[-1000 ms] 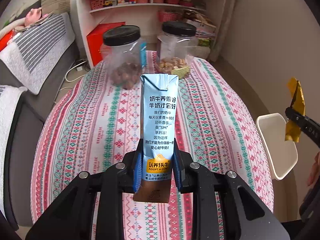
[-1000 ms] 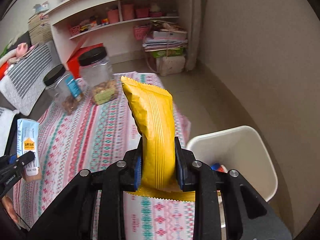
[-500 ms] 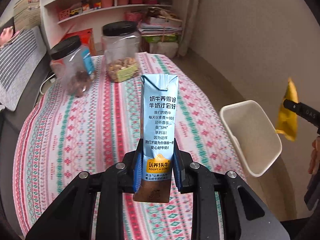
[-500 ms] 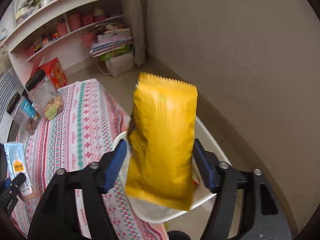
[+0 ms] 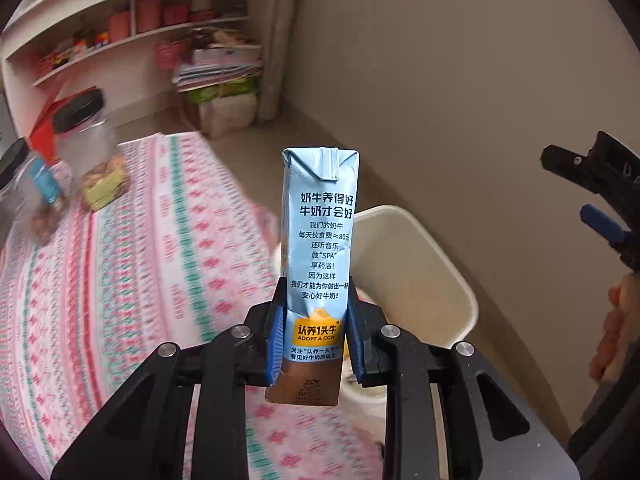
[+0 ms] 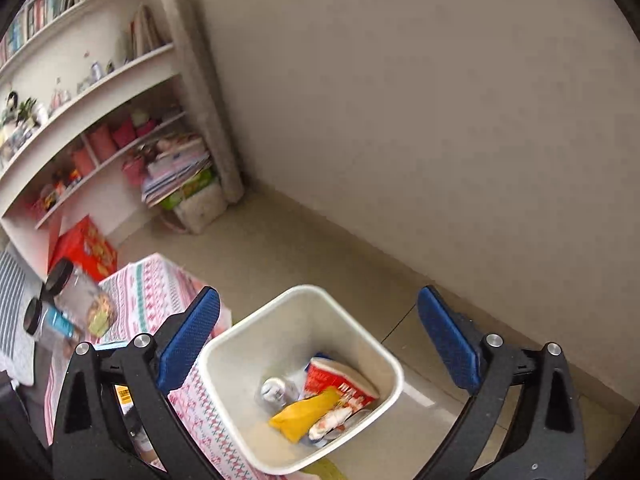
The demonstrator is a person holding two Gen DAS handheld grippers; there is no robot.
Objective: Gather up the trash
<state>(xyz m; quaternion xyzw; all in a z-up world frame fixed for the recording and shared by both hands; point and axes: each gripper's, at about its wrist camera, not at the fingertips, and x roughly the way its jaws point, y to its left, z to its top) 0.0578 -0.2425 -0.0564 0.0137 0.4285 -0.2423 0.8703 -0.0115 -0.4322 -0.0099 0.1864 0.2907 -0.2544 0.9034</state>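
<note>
Left gripper (image 5: 316, 344) clamped on upright blue milk carton (image 5: 318, 248) beside white bin (image 6: 384, 356), right gripper (image 6: 320, 344) jaws opening, empty, above yellow wrapper (image 6: 308, 414) lying in bin

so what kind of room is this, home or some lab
Most likely a lived-in home room: white shelves crowded with pots and stacked papers, a patterned tablecloth carrying snack jars, and a small white waste bin on the tiled floor beside the table.

Left gripper (image 5: 316, 334) fingers clamp upright milk carton (image 5: 318, 248) before white bin (image 5: 420, 276)
</note>
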